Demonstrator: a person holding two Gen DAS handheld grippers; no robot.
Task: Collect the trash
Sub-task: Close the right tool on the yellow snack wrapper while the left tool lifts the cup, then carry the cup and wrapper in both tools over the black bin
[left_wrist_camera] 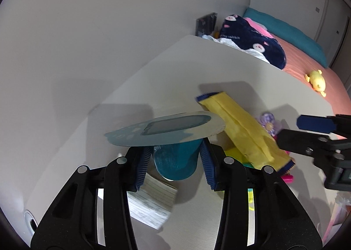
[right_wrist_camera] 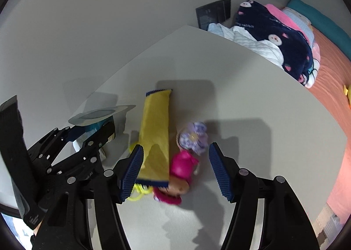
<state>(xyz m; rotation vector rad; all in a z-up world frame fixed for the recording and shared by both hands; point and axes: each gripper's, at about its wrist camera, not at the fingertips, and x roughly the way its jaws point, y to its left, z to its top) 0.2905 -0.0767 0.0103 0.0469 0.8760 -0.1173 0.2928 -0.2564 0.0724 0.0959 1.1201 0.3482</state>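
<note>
Two grippers are over the grey table [right_wrist_camera: 252, 105], and each camera catches the other one. At the lower middle of the left wrist view, the left gripper [left_wrist_camera: 175, 158] has its blue ribbed pads clamped on a teal plastic cup [left_wrist_camera: 175, 162], held off the surface; the cup's peeled foil lid [left_wrist_camera: 166, 129] spreads flat above the pads like a brim. Beneath it lies a sheet of lined paper [left_wrist_camera: 151, 201] on the table. In the right wrist view that same cup shows at centre left, gripped in the black linkage.

Lower centre of the right wrist view, the right gripper [right_wrist_camera: 175, 173] has its fingers spread wide apart with nothing between the pads. Its left pad sits just at the edge of a yellow snack wrapper [right_wrist_camera: 154, 136], which lies lengthwise on the table with blue crimped ends. Beside the wrapper, to its right, are a purple flower toy [right_wrist_camera: 193, 136] and a doll in pink [right_wrist_camera: 179, 175], and some yellow-green cord [right_wrist_camera: 138, 193] pokes out under the wrapper's near end.

Upper right of both views, a bed [left_wrist_camera: 307, 66] holds a dark patterned blanket [right_wrist_camera: 274, 37] and a yellow plush [left_wrist_camera: 316, 80].
</note>
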